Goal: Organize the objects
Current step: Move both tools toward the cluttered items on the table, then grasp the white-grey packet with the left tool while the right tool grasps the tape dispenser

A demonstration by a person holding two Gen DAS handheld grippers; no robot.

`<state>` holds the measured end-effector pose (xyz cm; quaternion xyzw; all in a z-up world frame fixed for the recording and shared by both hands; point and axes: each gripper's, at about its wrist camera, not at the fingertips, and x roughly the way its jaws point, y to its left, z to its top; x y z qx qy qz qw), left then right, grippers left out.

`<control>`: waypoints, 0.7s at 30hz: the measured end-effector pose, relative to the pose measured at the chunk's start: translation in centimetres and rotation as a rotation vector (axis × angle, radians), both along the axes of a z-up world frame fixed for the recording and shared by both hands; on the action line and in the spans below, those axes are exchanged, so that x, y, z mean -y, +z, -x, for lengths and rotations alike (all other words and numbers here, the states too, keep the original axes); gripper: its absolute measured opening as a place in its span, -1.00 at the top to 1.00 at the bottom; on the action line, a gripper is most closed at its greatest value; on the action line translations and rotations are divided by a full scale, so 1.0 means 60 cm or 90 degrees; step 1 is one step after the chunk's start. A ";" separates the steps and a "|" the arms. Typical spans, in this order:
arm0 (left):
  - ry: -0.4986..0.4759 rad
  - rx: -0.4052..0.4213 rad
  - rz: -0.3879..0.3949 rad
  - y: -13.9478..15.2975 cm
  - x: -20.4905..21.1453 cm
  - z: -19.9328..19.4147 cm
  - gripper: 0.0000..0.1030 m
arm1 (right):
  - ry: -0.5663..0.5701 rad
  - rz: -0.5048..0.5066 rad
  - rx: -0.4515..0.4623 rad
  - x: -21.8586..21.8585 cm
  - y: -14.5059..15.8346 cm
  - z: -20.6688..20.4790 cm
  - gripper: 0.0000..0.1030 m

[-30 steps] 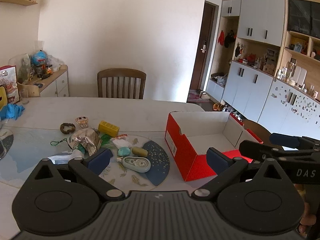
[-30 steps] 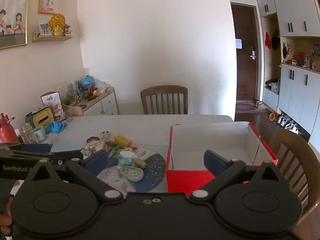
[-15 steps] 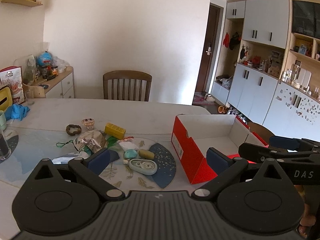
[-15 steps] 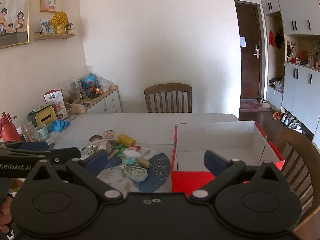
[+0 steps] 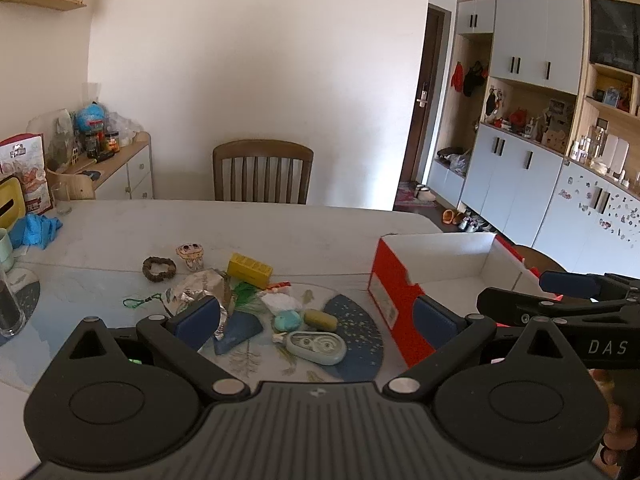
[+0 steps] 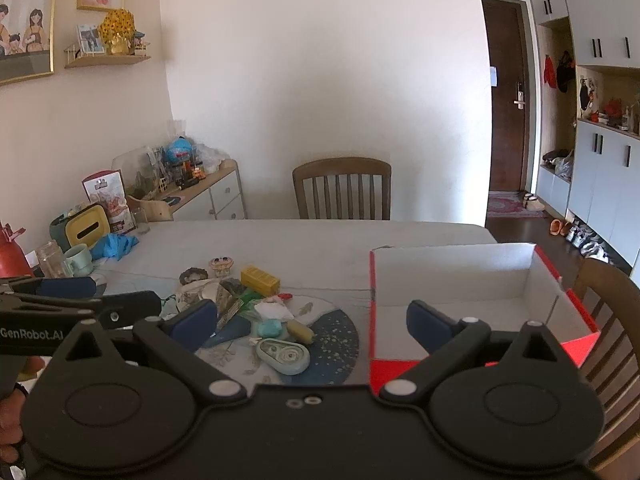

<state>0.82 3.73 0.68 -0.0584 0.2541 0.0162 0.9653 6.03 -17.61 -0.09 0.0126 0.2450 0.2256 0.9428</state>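
A heap of small objects lies on the table: a pale green correction-tape dispenser [image 5: 317,347] [image 6: 283,355], a teal soap-like lump [image 5: 287,321], an olive oval piece [image 5: 320,319], a yellow block [image 5: 249,269] [image 6: 260,279], crumpled foil [image 5: 197,289] and a brown ring [image 5: 159,268]. To their right stands an open red shoebox [image 5: 394,300] [image 6: 472,280], white inside and holding nothing. My left gripper [image 5: 316,318] hovers open in front of the heap. My right gripper [image 6: 312,320] is open too, held above the near table edge.
A wooden chair [image 5: 262,171] stands at the far side of the table, another chair [image 6: 612,304] at the right. Blue gloves [image 5: 35,229], a glass [image 5: 8,304], a mug [image 6: 78,258] and a tissue box [image 6: 86,230] crowd the left end. A sideboard [image 6: 208,192] lines the left wall.
Both cameras have drifted slightly, so the heap and the box sit a little further right in each view. Nothing on the table has moved and both grippers stay open.
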 end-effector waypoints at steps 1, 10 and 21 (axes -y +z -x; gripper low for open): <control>-0.001 -0.003 0.002 -0.003 -0.006 -0.004 -1.00 | 0.000 0.001 -0.002 -0.007 -0.002 -0.005 -0.95; -0.003 -0.035 0.001 -0.027 -0.072 -0.044 -1.00 | 0.013 0.019 -0.029 -0.070 -0.022 -0.044 -0.95; 0.027 -0.087 -0.029 -0.094 -0.170 -0.090 -1.00 | 0.034 0.067 -0.088 -0.141 -0.091 -0.103 -0.93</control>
